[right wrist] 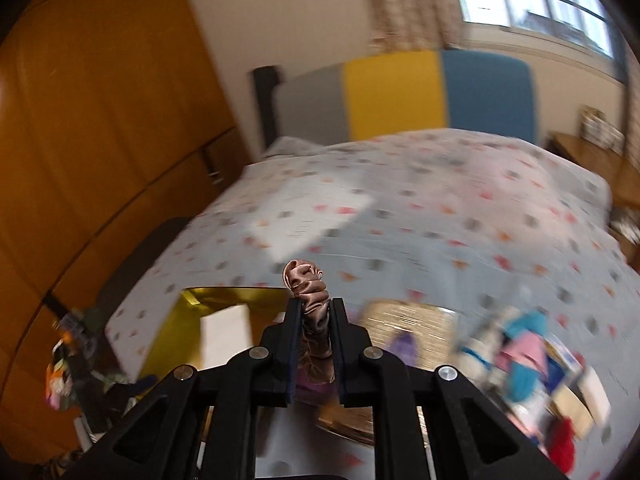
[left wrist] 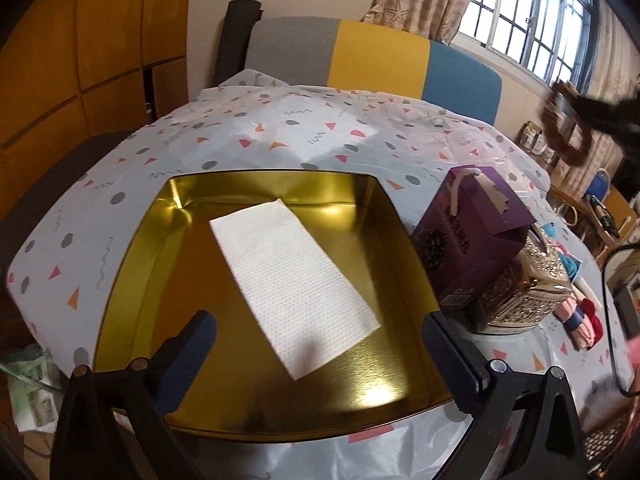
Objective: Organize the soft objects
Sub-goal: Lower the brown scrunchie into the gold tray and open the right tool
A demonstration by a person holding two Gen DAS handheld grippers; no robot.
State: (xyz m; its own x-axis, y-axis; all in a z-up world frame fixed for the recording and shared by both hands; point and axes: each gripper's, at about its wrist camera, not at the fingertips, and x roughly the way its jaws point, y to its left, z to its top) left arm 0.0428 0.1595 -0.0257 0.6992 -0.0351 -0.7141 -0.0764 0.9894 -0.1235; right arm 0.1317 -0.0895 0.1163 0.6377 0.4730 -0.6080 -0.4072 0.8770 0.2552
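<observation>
A scrunchie [right wrist: 310, 300] is being pinched in the right claw [right wrist: 314, 308], likely for the tin [left wrist: 132, 280]; the left claw [left wrist: 320, 344] is being held wide, empty, above the tissue [left wrist: 292, 276].

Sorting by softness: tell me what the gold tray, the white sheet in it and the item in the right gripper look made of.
Gold tray: likely polished metal, mirror-like glare.
White sheet: probably embossed paper towel, dimpled matte surface.
Brown scrunchie in the right gripper: satin-like fabric, glossy gathered folds.
</observation>
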